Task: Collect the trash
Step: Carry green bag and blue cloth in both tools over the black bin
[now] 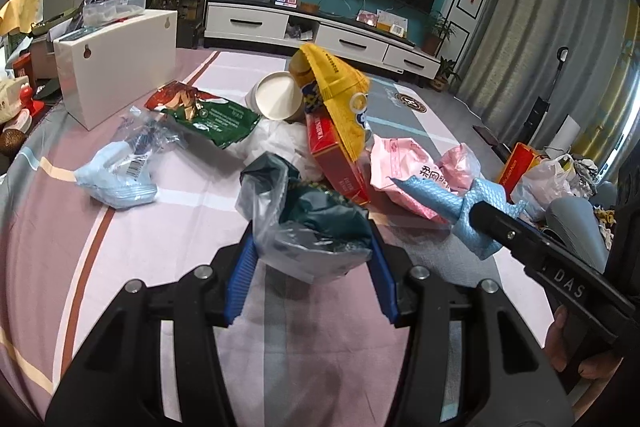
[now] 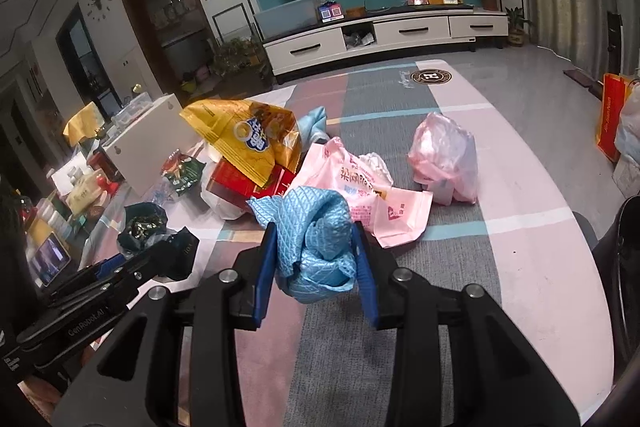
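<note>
My left gripper (image 1: 312, 259) is shut on a crumpled clear and dark green plastic bag (image 1: 308, 223), which bulges up between its blue pads. My right gripper (image 2: 314, 239) is shut on a bunched light-blue cloth (image 2: 320, 243). Each gripper shows in the other's view: the right gripper (image 1: 486, 215) with the light-blue cloth (image 1: 448, 201), the left gripper (image 2: 132, 263) with the green bag (image 2: 144, 225). Beyond them lies a litter pile: a yellow snack bag (image 2: 248, 135), a red box (image 1: 336, 155), a pink wrapper (image 2: 360, 187), a pink plastic bag (image 2: 448, 159) and a green snack packet (image 1: 208, 115).
The table (image 1: 132, 251) wears a pink and grey striped cloth. A white box (image 1: 120, 67) stands at its left, with a paper cup (image 1: 276, 99) and a pale-blue pack (image 1: 116, 171) nearby. An orange bag (image 2: 610, 119) and a chair back (image 1: 576, 223) are off the right edge.
</note>
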